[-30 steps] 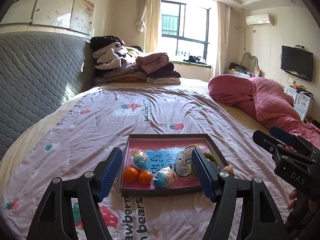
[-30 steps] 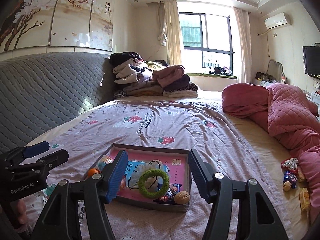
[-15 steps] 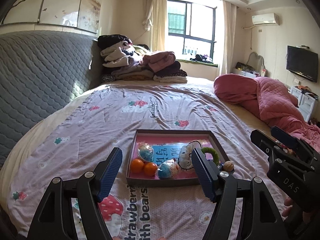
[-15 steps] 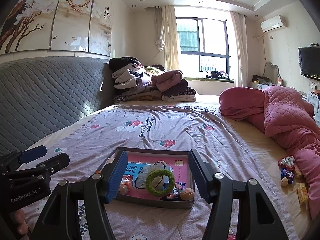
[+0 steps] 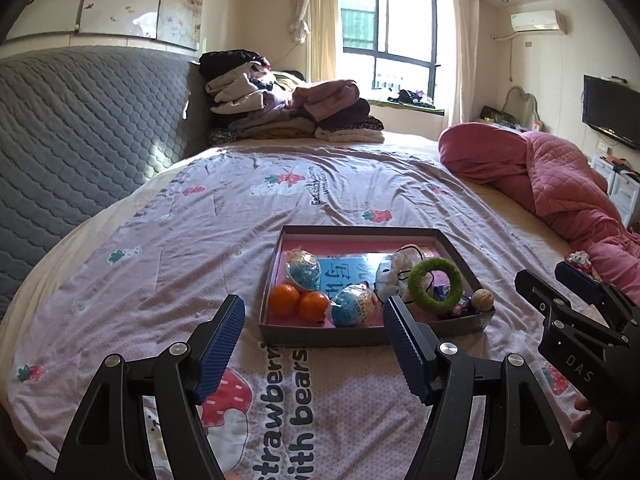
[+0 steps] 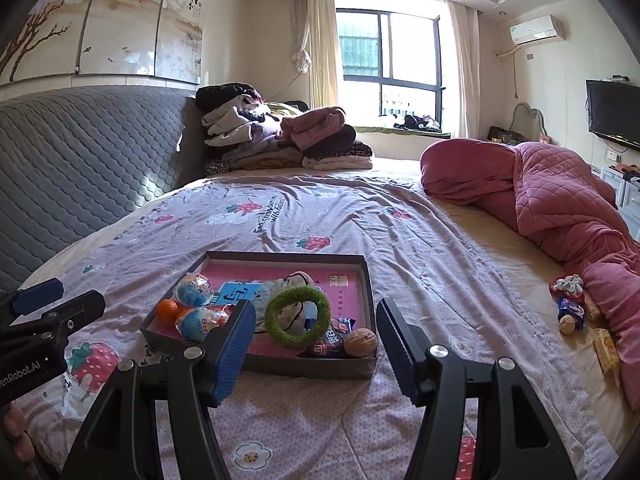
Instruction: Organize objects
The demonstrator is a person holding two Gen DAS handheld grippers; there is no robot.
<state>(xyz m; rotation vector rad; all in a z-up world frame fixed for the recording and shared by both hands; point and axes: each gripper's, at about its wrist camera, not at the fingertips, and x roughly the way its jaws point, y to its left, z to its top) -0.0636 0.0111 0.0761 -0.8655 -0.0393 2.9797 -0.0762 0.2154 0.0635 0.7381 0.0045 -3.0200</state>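
We see a shallow grey tray with a pink floor lying flat on the bedspread. In it, two oranges sit touching at the near left corner, with two blue-and-white wrapped eggs beside them. A fuzzy green ring leans on a white pouch over a blue card. A walnut and snack packet fill the near right corner. More snacks and a second walnut lie loose by the pink quilt.
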